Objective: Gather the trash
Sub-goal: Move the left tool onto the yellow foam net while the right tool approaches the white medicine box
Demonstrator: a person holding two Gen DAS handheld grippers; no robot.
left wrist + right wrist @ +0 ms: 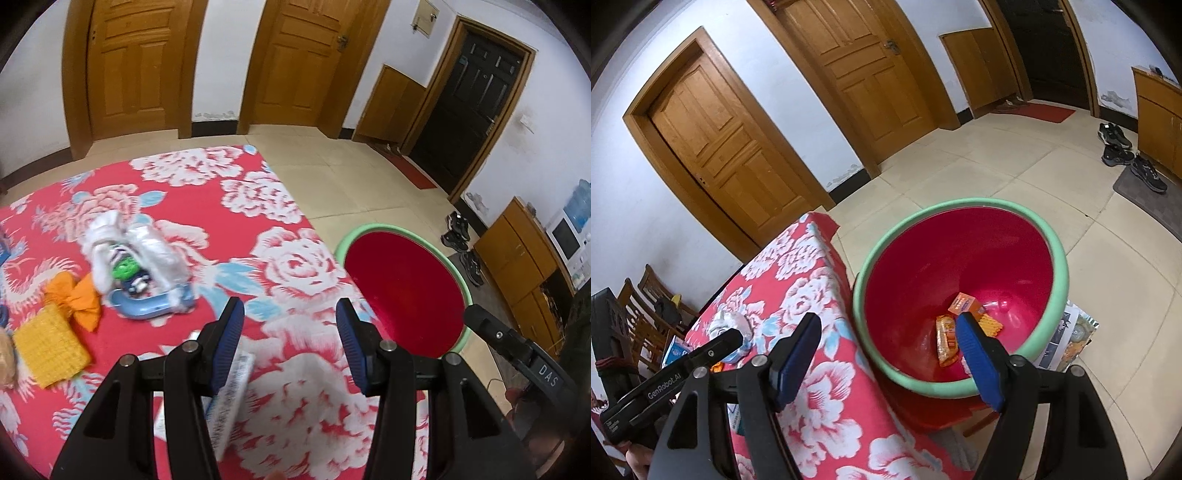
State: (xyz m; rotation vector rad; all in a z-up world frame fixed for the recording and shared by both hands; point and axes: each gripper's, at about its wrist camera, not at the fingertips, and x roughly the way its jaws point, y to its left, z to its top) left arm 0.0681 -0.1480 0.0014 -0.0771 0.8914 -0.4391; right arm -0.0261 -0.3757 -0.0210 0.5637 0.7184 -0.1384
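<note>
The table [295,266] wears a red floral cloth and carries the trash. On it lie a clear plastic bag with blue and green bits [136,266], an orange wrapper [79,299] and a yellow ridged piece [51,347]. My left gripper [291,347] hovers open over the near right part of the cloth. A flat white printed packet [232,398] shows blurred by its left finger, and the pads do not press on it. My right gripper [886,363] stands open and holds nothing above the near rim of the red basin [1060,266]. Inside the basin lie an orange snack packet [947,341], a small orange box [966,304] and a yellow piece [991,325].
The green-rimmed basin [341,243] stands just off the table's right edge on a red stool, with newspapers [1067,339] beneath. Shoes [1115,144] and a grey mat [1145,199] lie by a wooden cabinet [1160,107]. Wooden chairs [646,306] stand behind the table. Tiled floor lies beyond.
</note>
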